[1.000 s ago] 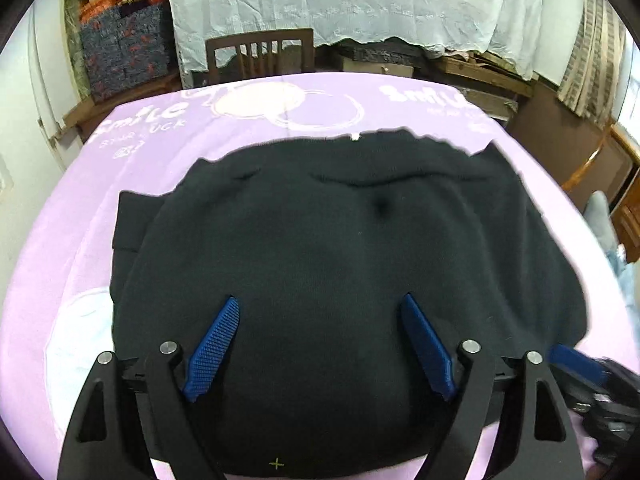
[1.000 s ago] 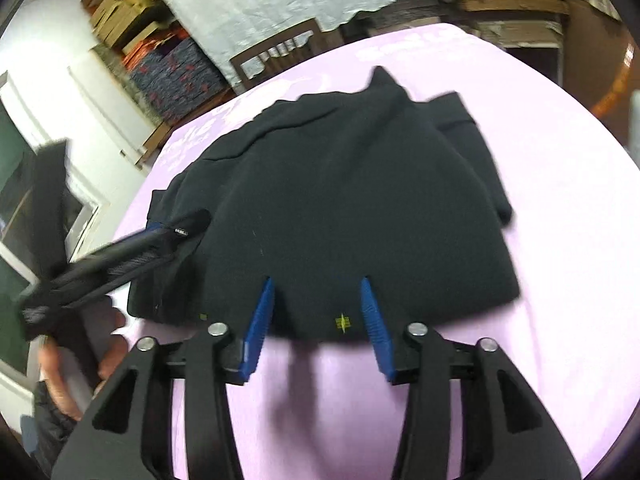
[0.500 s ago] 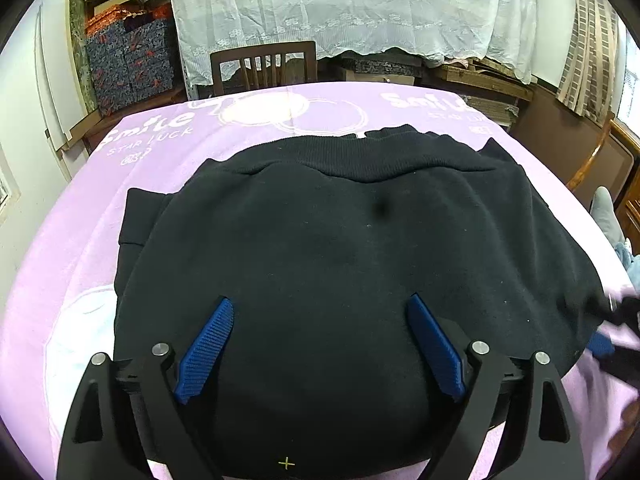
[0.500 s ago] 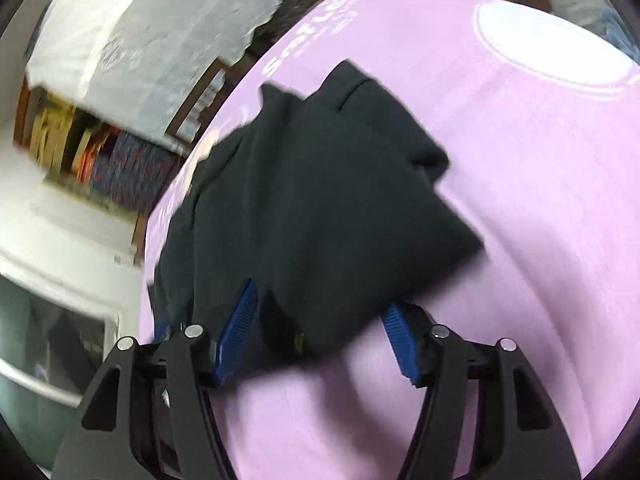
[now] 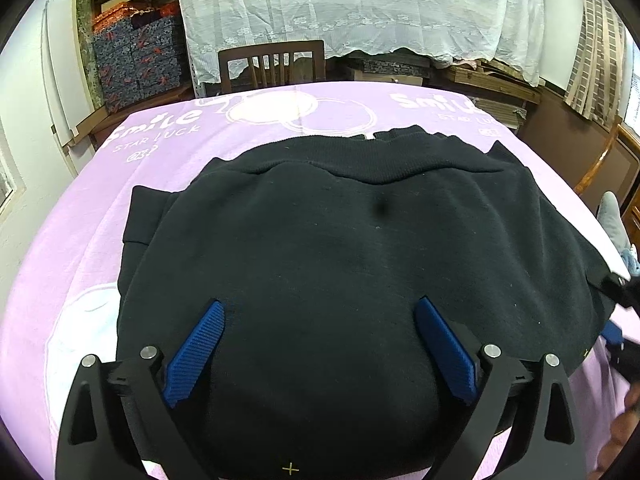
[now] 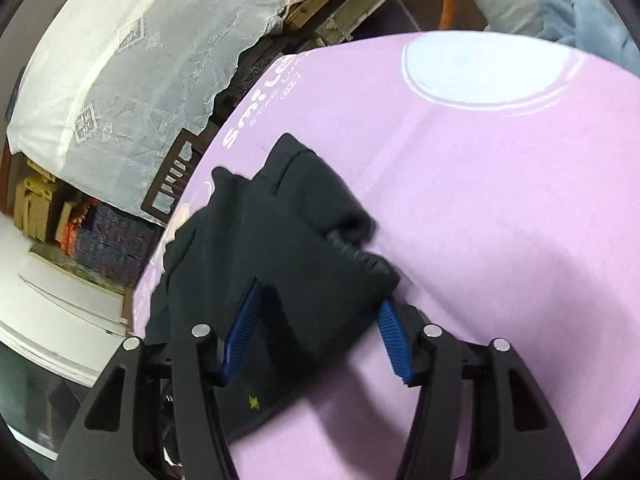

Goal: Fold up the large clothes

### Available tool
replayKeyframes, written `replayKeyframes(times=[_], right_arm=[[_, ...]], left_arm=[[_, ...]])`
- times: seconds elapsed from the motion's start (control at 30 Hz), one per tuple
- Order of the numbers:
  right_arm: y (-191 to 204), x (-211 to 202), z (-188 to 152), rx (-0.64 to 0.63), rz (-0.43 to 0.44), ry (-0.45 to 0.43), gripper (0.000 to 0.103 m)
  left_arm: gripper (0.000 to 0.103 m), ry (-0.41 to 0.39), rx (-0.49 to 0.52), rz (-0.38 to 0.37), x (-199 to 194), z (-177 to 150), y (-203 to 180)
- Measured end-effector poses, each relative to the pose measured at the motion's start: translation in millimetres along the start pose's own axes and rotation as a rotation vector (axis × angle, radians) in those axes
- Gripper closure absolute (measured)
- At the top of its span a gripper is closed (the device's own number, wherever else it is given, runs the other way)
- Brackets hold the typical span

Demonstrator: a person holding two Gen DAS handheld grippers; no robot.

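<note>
While both sets of ribbed blue pads stand spread wide, the left gripper (image 5: 316,344) hovers over a black knit sweatshirt (image 5: 360,248) gripping nothing, and the right gripper (image 6: 320,328) straddles its near corner without clamping it. Sweatshirt: soft, matte, folded, lying flat on a lilac printed table cover (image 5: 88,216), ribbed hem band toward the wooden chair (image 5: 272,64), long axis crosswise in the left view.
</note>
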State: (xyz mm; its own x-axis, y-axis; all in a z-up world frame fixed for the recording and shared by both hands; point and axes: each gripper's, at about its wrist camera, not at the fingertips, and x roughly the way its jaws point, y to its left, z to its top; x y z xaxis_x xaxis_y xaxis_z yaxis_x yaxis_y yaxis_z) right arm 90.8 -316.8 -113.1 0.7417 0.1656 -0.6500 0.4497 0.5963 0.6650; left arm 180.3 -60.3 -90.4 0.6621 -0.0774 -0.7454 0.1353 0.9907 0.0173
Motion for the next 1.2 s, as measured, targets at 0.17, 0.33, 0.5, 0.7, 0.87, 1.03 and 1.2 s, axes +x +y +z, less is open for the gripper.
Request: replayKeyframes(times=[0.17, 0.33, 0.5, 0.7, 0.87, 1.03, 1.2], right_arm=[[12, 17, -5, -0.023, 0.122, 0.080, 0.038], [8, 14, -12, -0.018, 0.201, 0.129, 0.056], [-7, 23, 4, 0.074, 0.203, 0.126, 0.069], [-7, 23, 11, 0.082, 0.168, 0.079, 0.072], [3, 32, 17, 0.019, 0.122, 0.061, 0.069], [6, 30, 12, -0.007, 0.107, 0.048, 0.068], [12, 40, 14, -0.052, 0.084, 0.023, 0.068]], left_arm=[[0.003, 0.006, -0.004, 0.002, 1, 2, 1], [0.003, 0.004, -0.006, 0.003, 2, 2, 2], [0.003, 0.024, -0.016, -0.013, 1, 7, 4], [0.004, 0.042, -0.084, -0.019, 2, 38, 19], [0.004, 0.079, -0.108, -0.056, 19, 58, 14], [0.003, 0.059, -0.056, -0.007, 40, 44, 0], [0.003, 0.064, -0.052, 0.013, 44, 43, -2]])
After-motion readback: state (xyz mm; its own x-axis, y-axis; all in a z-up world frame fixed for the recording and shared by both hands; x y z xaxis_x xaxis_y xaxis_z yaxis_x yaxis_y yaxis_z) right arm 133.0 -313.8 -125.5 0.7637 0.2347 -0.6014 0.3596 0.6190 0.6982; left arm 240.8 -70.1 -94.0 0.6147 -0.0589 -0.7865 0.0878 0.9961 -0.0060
